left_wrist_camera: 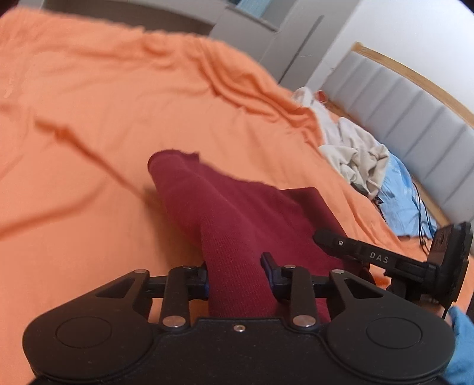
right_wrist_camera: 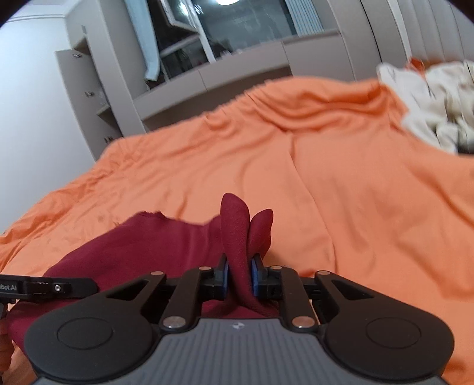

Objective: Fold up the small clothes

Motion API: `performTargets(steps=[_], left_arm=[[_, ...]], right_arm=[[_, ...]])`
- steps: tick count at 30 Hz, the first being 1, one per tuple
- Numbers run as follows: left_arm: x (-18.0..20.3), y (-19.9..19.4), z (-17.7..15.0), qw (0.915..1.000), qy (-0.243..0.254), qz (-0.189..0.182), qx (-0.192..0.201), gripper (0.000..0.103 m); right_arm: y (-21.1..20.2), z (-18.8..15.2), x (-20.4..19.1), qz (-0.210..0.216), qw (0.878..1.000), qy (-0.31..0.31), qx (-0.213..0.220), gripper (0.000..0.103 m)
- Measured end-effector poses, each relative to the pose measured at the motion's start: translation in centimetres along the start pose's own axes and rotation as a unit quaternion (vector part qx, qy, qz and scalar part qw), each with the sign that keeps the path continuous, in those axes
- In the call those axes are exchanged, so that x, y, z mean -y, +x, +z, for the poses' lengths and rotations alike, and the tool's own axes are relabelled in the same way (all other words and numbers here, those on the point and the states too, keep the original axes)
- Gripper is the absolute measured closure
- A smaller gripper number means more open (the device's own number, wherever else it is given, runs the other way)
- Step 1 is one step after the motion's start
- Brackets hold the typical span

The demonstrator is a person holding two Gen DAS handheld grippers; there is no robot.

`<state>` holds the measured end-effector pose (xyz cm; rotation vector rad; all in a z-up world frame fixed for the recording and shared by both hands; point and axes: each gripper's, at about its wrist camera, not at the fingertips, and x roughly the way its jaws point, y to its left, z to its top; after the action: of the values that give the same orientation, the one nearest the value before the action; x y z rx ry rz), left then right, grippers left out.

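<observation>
Garment on bedsheet; clothes pile beyond, near headboard.

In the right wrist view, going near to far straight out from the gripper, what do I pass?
right gripper → dark red garment pinched between its fingers → orange bedspread → grey cabinets → window.

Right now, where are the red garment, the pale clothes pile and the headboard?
red garment (left_wrist_camera: 234, 225), left wrist view, knit middle
pale clothes pile (left_wrist_camera: 355, 154), left wrist view, crumpled top
headboard (left_wrist_camera: 414, 118), left wrist view, grey padded panel
</observation>
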<state>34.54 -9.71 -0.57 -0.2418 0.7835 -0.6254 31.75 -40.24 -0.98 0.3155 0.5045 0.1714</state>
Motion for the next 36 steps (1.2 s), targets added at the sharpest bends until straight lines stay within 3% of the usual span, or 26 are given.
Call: performTargets(steps=[8, 17, 21, 28, 36], left_arm=[[1.2, -3.3, 1.8, 0.997, 0.056, 0.03, 0.044, 0.072], [-0.4, -8.5, 3.4, 0.987, 0.081, 0.106, 0.089, 0.072], [-2.0, -9.2, 3.4, 0.9863, 0.067, 0.127, 0.08, 0.072], [-5.3, -6.7, 1.1, 0.9869, 0.039, 0.155, 0.023, 0.07], [-7.7, -6.3, -0.3, 0.9877, 0.011, 0.155, 0.016, 0.065]], right_arm=[[-0.4, 1.9, -3.7, 0.056, 0.996, -0.009, 0.068, 0.087], [4.9, 1.9, -8.0, 0.106, 0.994, 0.005, 0.04, 0.087], [6.7, 0.9, -9.0, 0.1, 0.995, -0.008, 0.02, 0.087], [9.1, -0.9, -7.8, 0.054, 0.998, 0.01, -0.031, 0.086], [9.1, -1.3, -7.6, 0.046, 0.998, 0.008, -0.041, 0.078]])
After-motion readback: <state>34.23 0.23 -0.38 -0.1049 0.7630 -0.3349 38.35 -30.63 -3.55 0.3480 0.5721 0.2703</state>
